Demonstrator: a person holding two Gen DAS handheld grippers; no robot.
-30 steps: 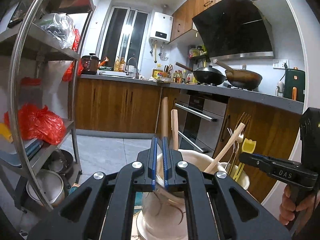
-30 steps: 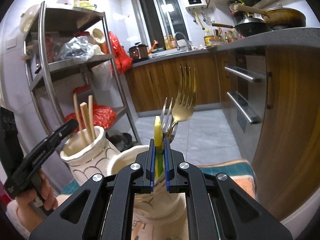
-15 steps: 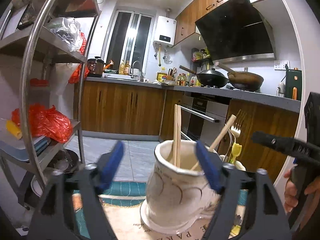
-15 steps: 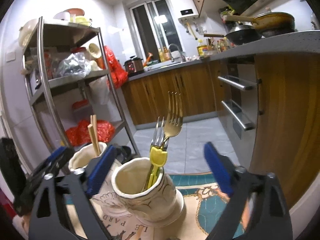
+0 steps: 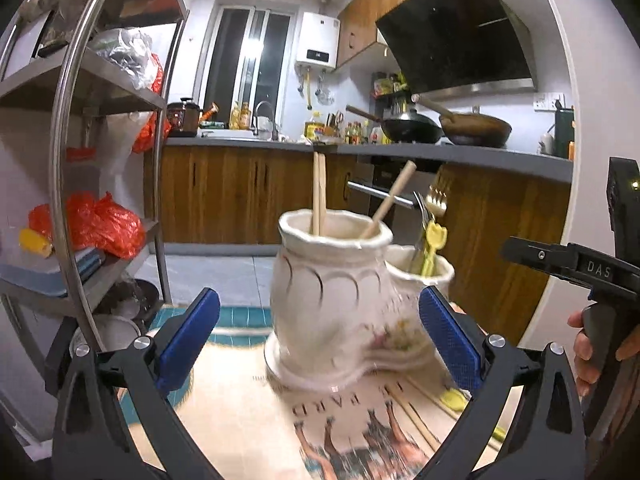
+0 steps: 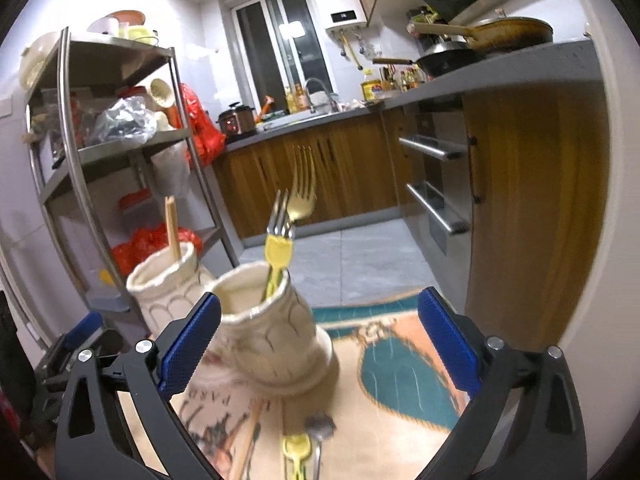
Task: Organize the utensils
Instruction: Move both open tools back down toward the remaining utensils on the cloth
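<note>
The left gripper [image 5: 319,334] has just been opening and now stands spread wide, its blue pads [image 5: 188,334] apart with nothing pinched. Ahead of it, between the lines of the two fingers but beyond the pads, stands a cream jar [image 5: 328,300] on a printed mat [image 5: 248,412]. Two chopsticks [image 5: 319,194] stand upright in this jar, and a wooden stick [image 5: 390,200] leans out of it to the right. Just behind and to the right, touching it, is a second jar [image 5: 420,276] holding forks [image 5: 434,200] and a yellow-handled utensil [image 5: 434,240]. A thin stick and a yellow piece lie flat on the mat near the right finger. At the far right a hand [image 5: 600,344] grips the handle of the other tool.

The right gripper [image 6: 319,334] has also just been opening; its jaws are spread wide and hold nothing. The fork jar [image 6: 268,328] sits just ahead, close beside its left pad [image 6: 188,340], with the chopstick jar [image 6: 168,288] behind it to the left. On the mat below, between the fingers, lie a yellow-handled piece [image 6: 296,446], a spoon [image 6: 320,428] and a wooden stick [image 6: 248,440].

Farther out are a metal shelf [image 6: 80,152], wooden cabinets [image 6: 320,184] and pans [image 5: 472,128] on the counter.
</note>
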